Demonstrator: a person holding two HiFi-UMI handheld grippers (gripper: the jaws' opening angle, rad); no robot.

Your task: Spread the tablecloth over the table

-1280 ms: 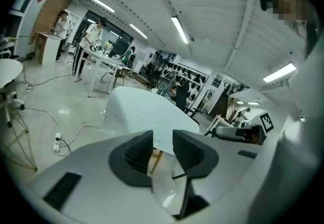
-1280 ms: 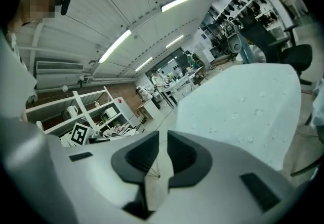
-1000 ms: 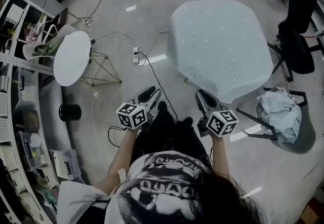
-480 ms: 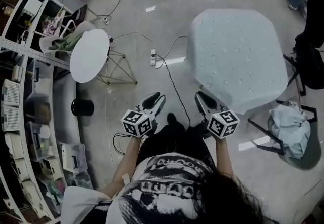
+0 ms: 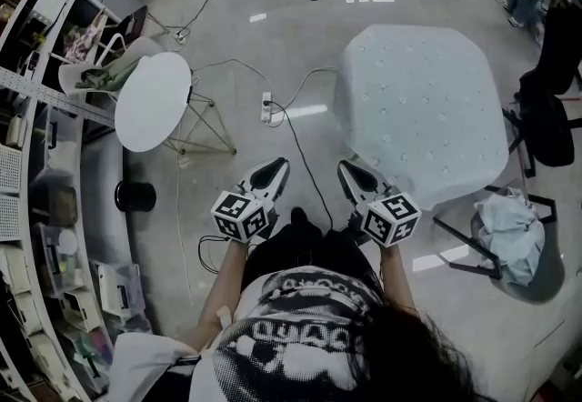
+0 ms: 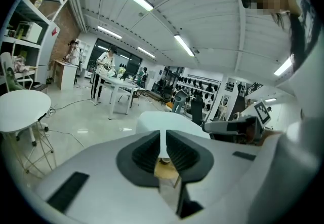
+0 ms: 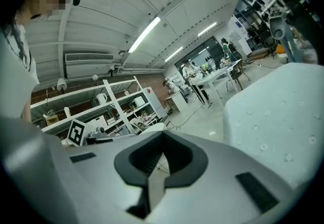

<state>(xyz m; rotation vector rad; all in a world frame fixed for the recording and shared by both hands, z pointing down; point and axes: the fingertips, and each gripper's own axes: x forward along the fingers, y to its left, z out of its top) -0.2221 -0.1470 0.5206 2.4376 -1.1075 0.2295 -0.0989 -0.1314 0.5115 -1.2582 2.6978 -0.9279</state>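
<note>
Only the head view took in the whole floor. There the tablecloth [image 5: 423, 109], pale with small dots, lay spread over the table just ahead of the right gripper [image 5: 353, 176]. Its edges hung down on every side in view, and the table beneath was hidden. To the left stood a round white table [image 5: 153, 102], well apart from the left gripper [image 5: 270, 175].

The left gripper view alone showed people [image 6: 104, 63] standing at a long table [image 6: 121, 85] far across the room. In it the left jaws were closing, a narrow slit between them and nothing in it; the covered table sat beyond the slit. The right gripper view alone showed the fronts of the shelves [image 7: 101, 109] with small goods on them. Its jaws were clenched tip to tip on nothing, with the cloth filling the right of that picture.

A chair [image 5: 544, 256] to the right of the covered table held a crumpled heap of pale cloth [image 5: 509, 220]. A black bin [image 5: 135, 195] stood on the floor below the round table; its inside could not be made out.
</note>
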